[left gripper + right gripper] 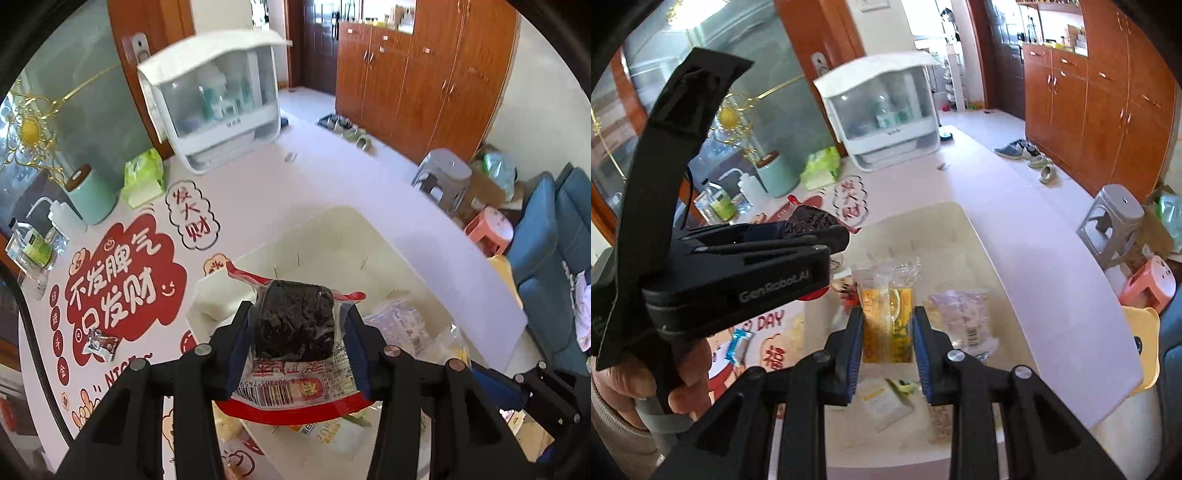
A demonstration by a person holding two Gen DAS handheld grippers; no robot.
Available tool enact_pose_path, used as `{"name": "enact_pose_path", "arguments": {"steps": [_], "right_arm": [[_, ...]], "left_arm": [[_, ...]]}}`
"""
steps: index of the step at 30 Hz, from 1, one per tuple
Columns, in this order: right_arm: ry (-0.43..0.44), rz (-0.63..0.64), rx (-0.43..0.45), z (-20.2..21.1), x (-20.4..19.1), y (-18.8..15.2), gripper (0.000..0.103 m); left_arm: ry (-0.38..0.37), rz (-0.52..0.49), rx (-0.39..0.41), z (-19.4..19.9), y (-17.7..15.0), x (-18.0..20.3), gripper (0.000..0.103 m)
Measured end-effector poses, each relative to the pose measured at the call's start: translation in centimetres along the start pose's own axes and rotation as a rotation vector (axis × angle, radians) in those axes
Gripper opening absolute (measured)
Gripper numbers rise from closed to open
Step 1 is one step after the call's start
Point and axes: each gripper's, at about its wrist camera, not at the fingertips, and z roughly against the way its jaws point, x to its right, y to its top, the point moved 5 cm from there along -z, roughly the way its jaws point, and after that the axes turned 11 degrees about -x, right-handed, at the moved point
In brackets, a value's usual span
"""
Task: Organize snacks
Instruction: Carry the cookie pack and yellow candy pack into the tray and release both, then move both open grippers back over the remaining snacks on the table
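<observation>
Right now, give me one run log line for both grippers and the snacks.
left gripper: shut on dark snack packet | right gripper: shut on yellow snack packet | both above white bin

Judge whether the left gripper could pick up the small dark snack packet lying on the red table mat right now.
Probably not: the left gripper is already shut on a red snack packet, so it would have to drop that first. The small dark packet itself lies uncovered on the mat.

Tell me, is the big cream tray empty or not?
Not empty. The cream plastic tray holds a clear yellow snack packet and other wrapped snacks.
</observation>
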Motion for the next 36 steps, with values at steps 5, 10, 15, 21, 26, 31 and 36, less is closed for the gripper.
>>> {"name": "enact_pose_path", "arguments": {"steps": [5,10,15,21,26,31,36], "right_arm": [[0.000,-0.013,-0.079,-3.0,1.6,-0.8,0.027],[-0.011,-0.046,-0.142,-5.1,2.9,-1.6,0.028],[-0.009,-0.052,-0.150,-5.3,3.2,-2.0,0.034],[-0.017,-0.040,-0.150,-5.3,2.9,-2.1,0.035],[-0.016,-0.027,-0.153,-5.3,2.3,-2.5,0.035],[-0.020,-0.007,-0.152,-5.1,1.2,-3.0,0.035],[-0.023,0.010,-0.156,-4.8,0.0,-3.7,0.035]], "left_arm": [[0.034,-0.013,-0.081,-3.8,-0.5,0.6,0.053],[0.067,0.008,-0.127,-6.0,-1.6,0.4,0.089],[0.046,0.059,-0.147,-6.6,-2.6,-0.8,0.090],[0.069,0.058,-0.134,-6.0,-3.5,-1.4,0.090],[0.066,0.057,-0.135,-5.4,-4.6,-1.7,0.090],[0.065,0.060,-0.134,-4.7,-6.0,-2.3,0.090],[0.060,0.080,-0.139,-4.0,-7.9,-3.8,0.090]]}}
